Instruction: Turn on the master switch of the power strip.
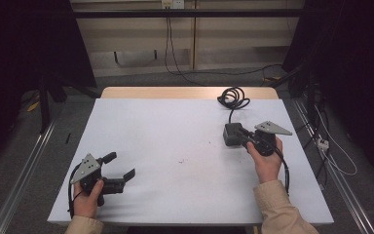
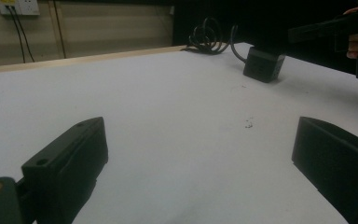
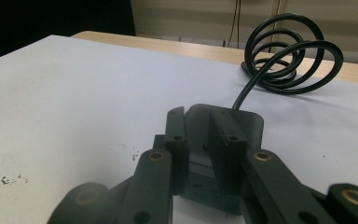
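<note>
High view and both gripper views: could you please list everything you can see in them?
Power adapter: one, black, right half of the table, between the right gripper's jaws.
Coiled cable: one, black, far edge of the table, running into the adapter.
Table: one, white top with a bare wooden strip along the far edge.
Specks: a few, dark, near the table's middle.
Wall socket: one, white, back wall, with cables hanging from it.
Left gripper: one, black, near left of the table, jaws wide apart, nothing between them.
Right gripper: one, black, closed on the adapter.
</note>
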A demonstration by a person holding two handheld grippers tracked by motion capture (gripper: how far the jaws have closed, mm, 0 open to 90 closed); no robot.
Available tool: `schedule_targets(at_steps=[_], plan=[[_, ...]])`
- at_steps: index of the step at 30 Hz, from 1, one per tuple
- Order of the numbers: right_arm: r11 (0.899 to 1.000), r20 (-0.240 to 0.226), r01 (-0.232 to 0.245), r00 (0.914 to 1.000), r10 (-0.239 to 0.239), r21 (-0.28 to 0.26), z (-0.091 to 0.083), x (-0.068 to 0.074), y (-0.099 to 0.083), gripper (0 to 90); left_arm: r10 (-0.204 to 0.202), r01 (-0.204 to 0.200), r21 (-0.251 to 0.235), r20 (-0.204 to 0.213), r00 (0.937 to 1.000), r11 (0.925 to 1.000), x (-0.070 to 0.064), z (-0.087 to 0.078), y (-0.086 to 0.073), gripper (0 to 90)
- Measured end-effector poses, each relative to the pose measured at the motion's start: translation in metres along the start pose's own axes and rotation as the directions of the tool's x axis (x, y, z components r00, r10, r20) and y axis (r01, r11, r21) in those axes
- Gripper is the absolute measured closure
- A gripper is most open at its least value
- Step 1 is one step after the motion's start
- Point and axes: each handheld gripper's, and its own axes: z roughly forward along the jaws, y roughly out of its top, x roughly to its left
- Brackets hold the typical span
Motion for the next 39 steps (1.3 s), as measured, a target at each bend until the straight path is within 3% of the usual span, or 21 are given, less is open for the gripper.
schedule_targets(at_steps=[39], plan=[[1.000,-0.012,-0.002,0.9999,0.002,0.006,0.0052,-0.0040,0.0035,83.7,-0.006,0.006,-0.002,-0.003,1.0000,1.0000,0.0000,0.0010,-0.0005,3.2]])
